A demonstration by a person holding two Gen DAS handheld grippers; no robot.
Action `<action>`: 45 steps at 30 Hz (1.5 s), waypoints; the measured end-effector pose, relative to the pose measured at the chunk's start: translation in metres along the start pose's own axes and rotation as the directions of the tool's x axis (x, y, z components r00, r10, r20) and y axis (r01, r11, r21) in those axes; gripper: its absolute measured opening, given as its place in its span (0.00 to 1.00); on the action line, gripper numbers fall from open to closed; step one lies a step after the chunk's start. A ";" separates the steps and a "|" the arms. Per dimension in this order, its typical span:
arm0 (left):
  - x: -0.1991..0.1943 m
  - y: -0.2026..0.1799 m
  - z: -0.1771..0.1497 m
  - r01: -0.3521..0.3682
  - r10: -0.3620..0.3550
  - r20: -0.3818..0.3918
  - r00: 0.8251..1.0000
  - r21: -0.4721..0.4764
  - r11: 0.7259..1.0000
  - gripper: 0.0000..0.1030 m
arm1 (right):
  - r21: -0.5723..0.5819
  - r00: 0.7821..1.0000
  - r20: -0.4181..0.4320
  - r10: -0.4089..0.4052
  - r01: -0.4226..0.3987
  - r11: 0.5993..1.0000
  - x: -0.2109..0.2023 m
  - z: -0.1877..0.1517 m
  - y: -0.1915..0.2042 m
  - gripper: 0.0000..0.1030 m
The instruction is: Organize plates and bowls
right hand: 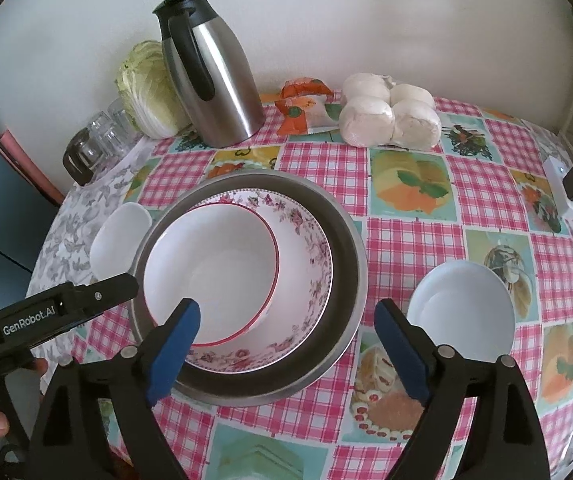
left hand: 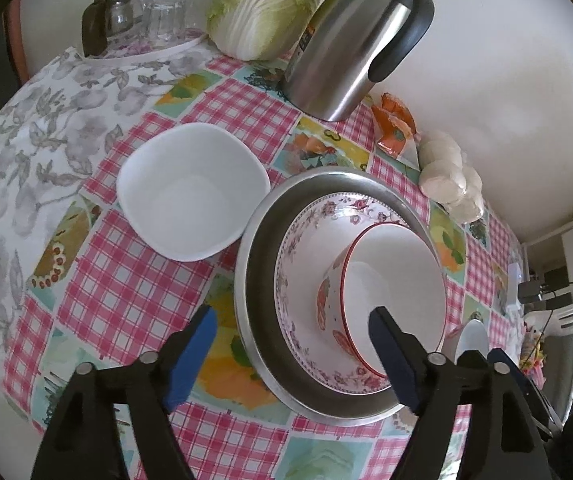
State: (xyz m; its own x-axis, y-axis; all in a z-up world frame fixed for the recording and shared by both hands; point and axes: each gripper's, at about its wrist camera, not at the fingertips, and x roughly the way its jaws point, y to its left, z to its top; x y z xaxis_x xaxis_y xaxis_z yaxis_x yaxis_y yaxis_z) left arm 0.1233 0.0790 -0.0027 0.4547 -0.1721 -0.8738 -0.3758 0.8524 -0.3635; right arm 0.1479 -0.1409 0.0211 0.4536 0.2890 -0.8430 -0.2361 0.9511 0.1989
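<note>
A steel basin [left hand: 258,280] [right hand: 346,248] holds a floral-rimmed bowl [left hand: 306,240] [right hand: 306,240], and a red-rimmed white bowl [left hand: 398,272] [right hand: 214,272] sits nested inside that. A white square bowl [left hand: 190,188] [right hand: 118,236] stands left of the basin. A small white round bowl [right hand: 462,308] [left hand: 472,340] stands right of it. My left gripper [left hand: 292,356] is open above the stack's near-left side, holding nothing. My right gripper [right hand: 286,344] is open above the basin's near edge, holding nothing. The left gripper's body [right hand: 46,312] shows in the right wrist view.
At the back of the checked tablecloth stand a steel thermos jug [left hand: 358,40] [right hand: 210,80], a napa cabbage [left hand: 266,4] [right hand: 146,88], upturned glasses [left hand: 158,12] [right hand: 98,136], an orange packet [left hand: 394,128] [right hand: 306,108] and bagged white buns [left hand: 450,172] [right hand: 390,116]. A white device [right hand: 558,184] lies far right.
</note>
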 end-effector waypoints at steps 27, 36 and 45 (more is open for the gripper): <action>-0.025 0.057 0.018 -0.131 0.139 0.108 0.984 -0.076 0.988 1.00 | 0.076 0.999 0.044 0.025 -0.028 0.997 0.009 0.002 0.036 0.87; -0.025 0.074 0.021 -0.113 0.124 0.101 0.987 -0.106 0.988 1.00 | 0.028 0.992 0.102 0.080 -0.083 0.996 0.011 0.002 0.066 0.87; -0.027 0.097 0.028 -0.115 0.132 0.105 0.986 -0.153 0.981 1.00 | -0.032 0.990 0.103 0.101 -0.098 0.995 0.023 -0.004 0.095 0.87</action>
State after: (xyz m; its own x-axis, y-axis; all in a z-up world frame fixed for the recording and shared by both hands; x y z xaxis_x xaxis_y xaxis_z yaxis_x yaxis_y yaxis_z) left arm 0.0967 0.1799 -0.0054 0.4830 -0.0052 -0.8756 -0.5450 0.7809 -0.3052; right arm 0.1327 -0.0438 0.0185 0.5134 0.3932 -0.7628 -0.3070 0.9142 0.2645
